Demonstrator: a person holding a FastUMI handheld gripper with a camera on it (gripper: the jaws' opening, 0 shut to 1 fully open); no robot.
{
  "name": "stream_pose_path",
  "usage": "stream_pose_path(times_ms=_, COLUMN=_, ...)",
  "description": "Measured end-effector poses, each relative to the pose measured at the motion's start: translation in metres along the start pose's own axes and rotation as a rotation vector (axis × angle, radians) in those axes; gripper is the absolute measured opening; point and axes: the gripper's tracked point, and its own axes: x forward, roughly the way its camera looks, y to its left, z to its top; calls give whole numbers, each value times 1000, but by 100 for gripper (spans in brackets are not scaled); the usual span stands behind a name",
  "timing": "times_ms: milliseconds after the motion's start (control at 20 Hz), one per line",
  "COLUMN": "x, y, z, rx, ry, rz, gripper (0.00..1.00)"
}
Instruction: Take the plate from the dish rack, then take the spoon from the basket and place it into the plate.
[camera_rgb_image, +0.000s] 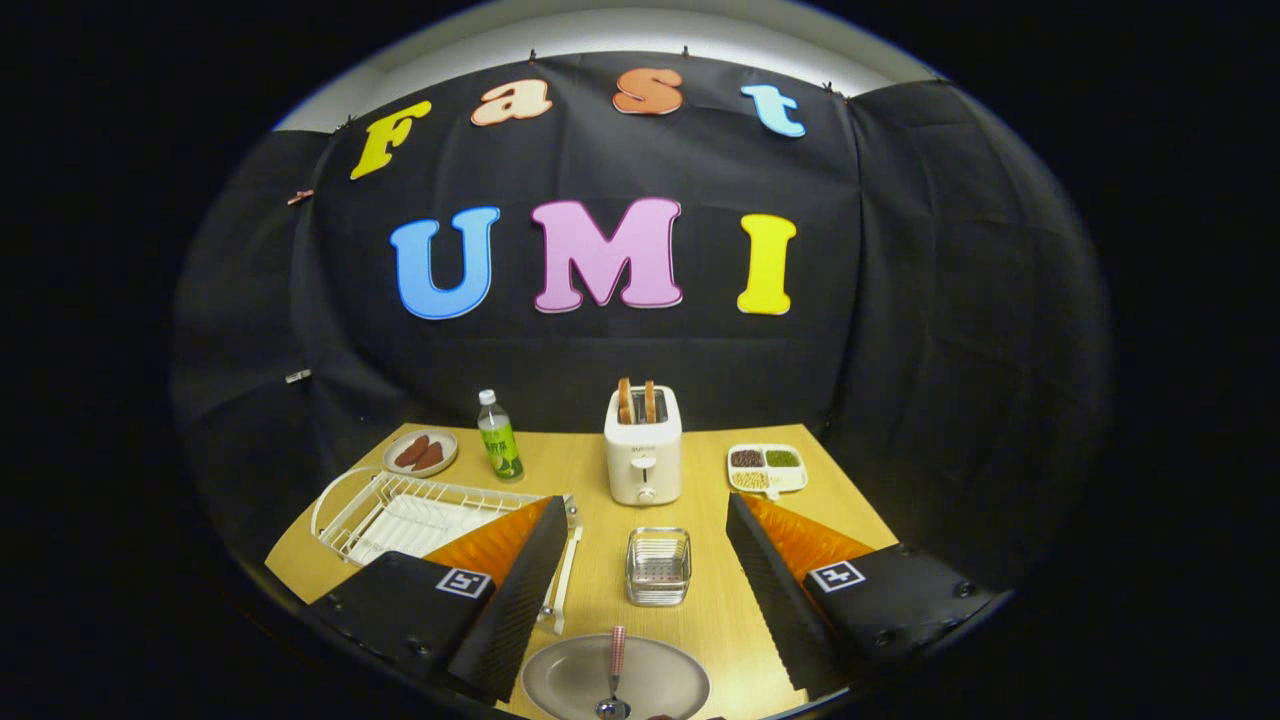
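My gripper (640, 600): fingers spread wide, holding nothing.
Spoon (615, 675): lying in the plate (570, 685), table's near edge.

A wooden table (590, 480) carries everything. At its far side stand a green bottle (499, 437), a white toaster (644, 457) with two slices of bread in its slots, a small plate with brown pieces (420, 452) and a divided tray with grains (767, 468). A white wire dish rack (400, 510) lies on the left side. In the middle stands a small metal basket (658, 566). Nearest, a round plate (615, 680) lies on the table with a spoon (615, 672) in it.
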Motion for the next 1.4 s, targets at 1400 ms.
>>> stream_pose_path(times_ms=1400, x=-41, y=-7, z=87, rx=85, ry=-244, rz=164, gripper=99)
